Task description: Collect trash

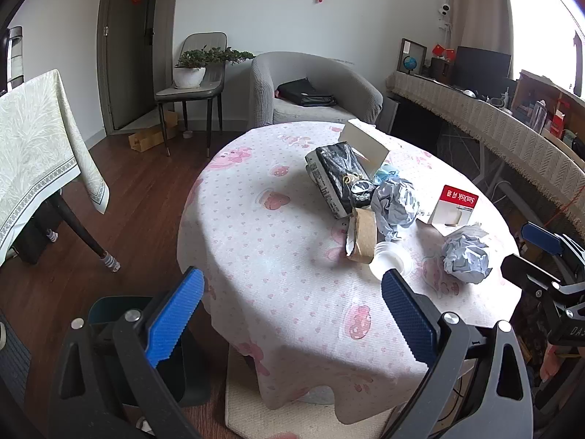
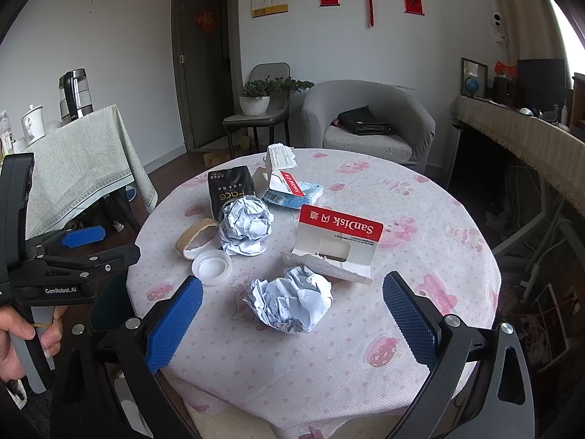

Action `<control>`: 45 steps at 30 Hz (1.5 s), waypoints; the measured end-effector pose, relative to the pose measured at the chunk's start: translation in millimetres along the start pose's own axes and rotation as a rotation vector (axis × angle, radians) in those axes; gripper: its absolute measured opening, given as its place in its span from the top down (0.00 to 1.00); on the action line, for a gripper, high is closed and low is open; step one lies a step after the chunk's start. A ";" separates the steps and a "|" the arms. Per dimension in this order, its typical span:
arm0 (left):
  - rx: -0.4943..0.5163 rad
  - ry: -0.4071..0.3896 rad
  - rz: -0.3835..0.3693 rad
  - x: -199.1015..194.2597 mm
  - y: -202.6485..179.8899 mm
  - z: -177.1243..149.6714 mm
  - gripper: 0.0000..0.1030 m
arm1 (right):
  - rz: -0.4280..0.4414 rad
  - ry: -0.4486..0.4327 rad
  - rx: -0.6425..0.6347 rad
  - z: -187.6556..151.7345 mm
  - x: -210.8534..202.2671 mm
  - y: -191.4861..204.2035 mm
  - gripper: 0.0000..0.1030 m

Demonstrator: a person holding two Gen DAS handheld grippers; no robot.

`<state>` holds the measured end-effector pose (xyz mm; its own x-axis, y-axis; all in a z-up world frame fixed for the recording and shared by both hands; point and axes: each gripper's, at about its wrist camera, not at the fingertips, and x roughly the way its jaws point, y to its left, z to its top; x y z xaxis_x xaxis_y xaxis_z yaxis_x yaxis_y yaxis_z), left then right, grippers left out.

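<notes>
Okay, both grippers are hovering at the near edge of the round table (image 2: 420, 219), jaws spread wide, gripping nothing. Right gripper (image 2: 292, 325) is sitting over a crumpled paper ball (image 2: 290, 301); left gripper (image 1: 292, 314) is hanging off the near-left rim, bare cloth lying ahead of it. Trash is clustering centre-right: second ball (image 2: 245, 225), white cap (image 2: 212, 266), cardboard ring (image 2: 193, 238), SanDisk box (image 2: 338, 245), black pack (image 2: 231, 191). Far half of the cloth is lying open. Armchair (image 2: 369, 120) and potted plant (image 2: 257, 95) are standing behind
</notes>
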<state>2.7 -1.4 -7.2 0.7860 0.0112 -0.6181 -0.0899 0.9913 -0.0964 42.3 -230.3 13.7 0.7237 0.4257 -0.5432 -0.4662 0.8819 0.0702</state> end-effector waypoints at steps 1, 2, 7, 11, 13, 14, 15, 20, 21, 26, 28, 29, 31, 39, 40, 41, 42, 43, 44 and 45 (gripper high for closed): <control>0.000 -0.004 0.003 -0.7 0.0 0.0 0.03 | 0.000 0.000 0.000 0.1 -0.1 -0.1 0.03; -0.003 -0.011 0.003 -1.9 0.3 0.2 0.03 | -0.001 0.000 0.001 0.0 0.0 -0.2 0.03; -0.011 -0.035 -0.018 -8.0 1.8 1.2 0.03 | -0.001 0.002 -0.001 -0.1 0.2 -0.3 0.03; 0.008 -0.046 -0.012 -9.9 -2.8 1.8 0.03 | -0.002 0.004 -0.001 -0.7 0.8 -1.5 0.03; 0.012 -0.048 -0.011 -10.3 -3.6 2.1 0.03 | -0.002 0.003 -0.001 -0.8 1.0 -1.5 0.03; 0.012 -0.049 -0.009 -10.4 -3.5 2.0 0.03 | -0.001 0.004 -0.001 -0.7 1.2 -1.0 0.03; 0.013 -0.049 -0.005 -10.4 -3.3 2.0 0.03 | -0.002 0.004 -0.002 -0.6 1.1 -0.9 0.03; 0.011 -0.047 -0.010 -10.0 -2.5 2.2 0.03 | -0.003 0.007 -0.002 -2.4 2.1 -1.4 0.03; 0.010 -0.046 -0.012 -9.9 -2.2 2.4 0.03 | -0.003 0.007 -0.002 -2.0 1.9 -1.0 0.03; 0.008 -0.042 0.001 -8.6 -2.0 2.1 0.03 | -0.005 0.014 0.003 -4.3 5.6 -3.8 0.03; 0.004 -0.044 -0.003 -8.7 -1.3 2.3 0.03 | -0.006 0.015 0.004 -4.9 5.8 -4.5 0.03; 0.004 -0.045 -0.005 -8.8 -1.1 2.3 0.03 | -0.006 0.016 0.004 -5.1 5.9 -4.7 0.03; 0.004 -0.048 -0.003 -8.9 -1.3 2.1 0.03 | -0.006 0.017 0.004 -5.2 5.9 -4.8 0.03; 0.005 -0.046 -0.028 -8.3 -1.4 2.6 0.03 | -0.007 0.028 0.011 -4.2 6.2 -6.4 0.03; 0.009 -0.043 -0.030 -7.9 -1.7 2.4 0.03 | -0.007 0.031 0.011 -4.7 6.6 -6.7 0.03; 0.013 -0.042 -0.025 -7.3 -2.2 2.0 0.03 | -0.007 0.034 0.011 -4.9 6.5 -6.9 0.03; 0.014 -0.041 -0.027 -7.1 -2.7 1.9 0.03 | -0.005 0.037 0.010 -5.2 6.8 -7.1 0.03; 0.014 -0.035 -0.043 -6.6 -3.0 1.8 0.03 | -0.002 0.039 0.009 -4.8 6.9 -6.7 0.03; 0.014 -0.031 -0.051 -6.3 -3.2 2.0 0.03 | 0.001 0.042 0.008 -4.6 7.1 -5.8 0.03; 0.019 -0.030 -0.051 -6.2 -3.9 2.1 0.03 | 0.003 0.044 0.006 -4.4 7.6 -5.2 0.03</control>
<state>-0.5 -5.0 -1.4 0.8073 -0.0362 -0.5890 -0.0378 0.9929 -0.1128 48.0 -232.6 5.6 0.6990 0.4191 -0.5795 -0.4651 0.8819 0.0767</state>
